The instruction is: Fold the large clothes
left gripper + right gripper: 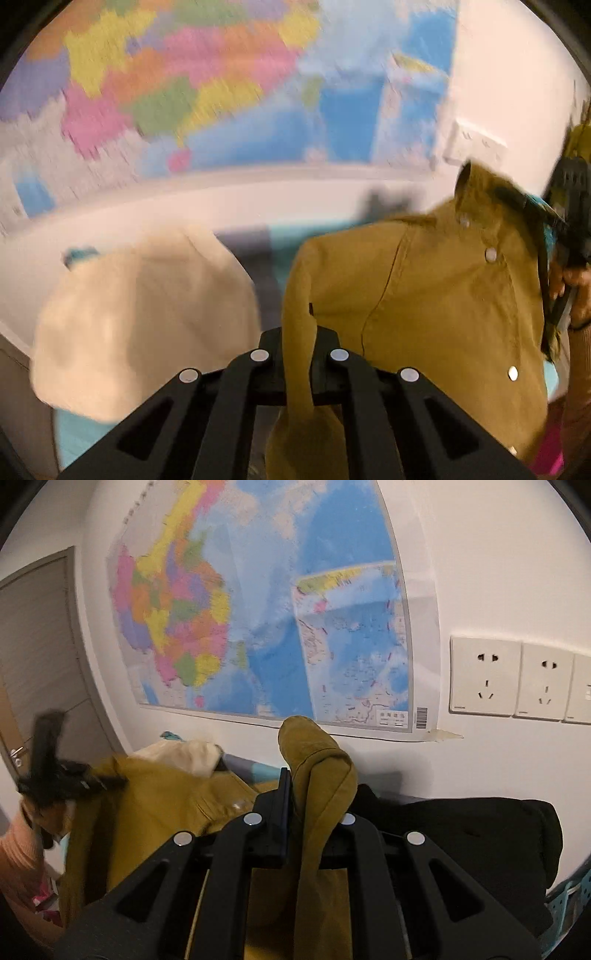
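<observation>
Tongs (298, 354) (312, 819) clamped on mustard shirt (424, 295)

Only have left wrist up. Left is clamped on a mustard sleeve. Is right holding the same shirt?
Observer: Yes. The right gripper is shut on a folded mustard edge of the mustard shirt, which sticks up past its fingertips.
Operator: Anything right of that gripper? My view cuts off there.
Observer: A black garment lies heaped just to its right, below the wall.
Operator: I see one blurry socket plate. How many?
Observer: Two full socket plates, plus the edge of a third at the frame border.
Operator: What's left of the wall map?
Observer: A grey door with a metal handle.
</observation>
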The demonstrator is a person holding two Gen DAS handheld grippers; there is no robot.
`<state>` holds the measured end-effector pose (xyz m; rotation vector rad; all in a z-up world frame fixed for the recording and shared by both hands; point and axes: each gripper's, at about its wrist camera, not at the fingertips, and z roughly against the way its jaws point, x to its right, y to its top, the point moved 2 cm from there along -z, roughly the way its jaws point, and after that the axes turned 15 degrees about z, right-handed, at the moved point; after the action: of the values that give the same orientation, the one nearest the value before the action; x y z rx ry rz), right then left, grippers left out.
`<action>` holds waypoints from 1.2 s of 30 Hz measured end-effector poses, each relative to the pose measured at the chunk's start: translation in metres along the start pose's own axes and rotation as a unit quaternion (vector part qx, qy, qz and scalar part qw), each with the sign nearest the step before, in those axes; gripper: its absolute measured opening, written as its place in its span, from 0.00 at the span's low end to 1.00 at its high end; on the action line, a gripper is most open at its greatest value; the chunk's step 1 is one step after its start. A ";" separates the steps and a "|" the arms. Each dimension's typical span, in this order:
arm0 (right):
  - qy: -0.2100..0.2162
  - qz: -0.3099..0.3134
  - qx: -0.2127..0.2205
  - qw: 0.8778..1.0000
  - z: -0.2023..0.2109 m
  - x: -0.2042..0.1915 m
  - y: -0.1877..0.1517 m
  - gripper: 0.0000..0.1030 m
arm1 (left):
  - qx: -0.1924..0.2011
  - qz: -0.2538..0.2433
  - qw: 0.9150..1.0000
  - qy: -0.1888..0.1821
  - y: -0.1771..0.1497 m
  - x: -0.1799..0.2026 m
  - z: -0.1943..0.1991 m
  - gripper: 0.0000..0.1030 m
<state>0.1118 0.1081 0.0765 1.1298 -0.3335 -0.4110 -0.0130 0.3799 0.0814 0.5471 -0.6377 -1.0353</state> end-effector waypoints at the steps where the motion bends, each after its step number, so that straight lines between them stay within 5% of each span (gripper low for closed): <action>1: 0.000 -0.006 -0.009 1.000 -0.014 0.004 -0.001 0.09 | 0.011 -0.005 1.000 0.016 0.010 -0.001 -0.002 0.03; 5: -0.005 -0.014 -0.050 0.999 -0.068 0.014 -0.017 0.14 | 0.005 -0.021 0.996 0.083 0.030 0.000 -0.043 0.04; 8: -0.011 -0.020 -0.108 0.994 -0.114 0.020 -0.044 0.22 | -0.059 -0.042 0.983 0.168 0.007 -0.012 -0.120 0.05; 11: -0.007 -0.026 -0.149 0.988 -0.129 0.020 -0.064 0.35 | -0.070 -0.072 0.971 0.218 -0.015 -0.018 -0.155 0.08; 13: -0.018 -0.005 -0.144 0.989 -0.109 0.016 -0.066 0.48 | -0.063 -0.076 0.971 0.217 -0.025 -0.023 -0.155 0.11; 15: -0.040 0.010 -0.125 0.991 -0.078 0.020 -0.068 0.73 | -0.058 -0.081 0.972 0.215 -0.026 -0.029 -0.152 0.19; 18: -0.043 0.009 -0.125 0.991 -0.031 0.033 -0.082 0.76 | -0.065 -0.076 0.976 0.192 -0.024 -0.040 -0.150 0.24; 23: -0.052 0.031 -0.192 0.979 -0.015 0.036 -0.122 0.71 | -0.073 -0.084 0.979 0.173 -0.030 -0.040 -0.152 0.24; 25: -0.040 0.046 -0.208 0.976 -0.023 0.030 -0.127 0.50 | -0.074 -0.087 0.978 0.177 -0.032 -0.031 -0.150 0.24; 26: -0.037 0.057 -0.214 0.975 -0.026 0.028 -0.128 0.16 | -0.074 -0.088 0.977 0.180 -0.033 -0.030 -0.151 0.24; 27: -0.045 0.071 -0.221 0.972 -0.029 0.027 -0.124 0.00 | -0.074 -0.085 0.977 0.180 -0.032 -0.030 -0.149 0.24; 32: -0.119 0.006 -0.109 0.987 0.016 0.067 -0.066 0.00 | -0.049 -0.063 0.985 0.154 -0.029 -0.030 -0.105 0.37; 34: -0.095 -0.021 -0.088 0.991 0.027 0.078 -0.056 0.04 | -0.036 -0.054 0.989 0.133 -0.032 -0.030 -0.082 0.46; 35: -0.072 -0.019 -0.099 0.992 0.024 0.074 -0.058 0.14 | -0.032 -0.047 0.992 0.115 -0.036 -0.030 -0.070 0.50; 36: -0.068 -0.006 -0.116 0.991 0.020 0.067 -0.062 0.41 | -0.029 -0.047 0.993 0.104 -0.041 -0.030 -0.059 0.50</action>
<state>0.1522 0.0372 0.0303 0.8795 -0.3869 -0.5251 -0.0069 0.3966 0.0052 0.6295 -0.3983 -1.0658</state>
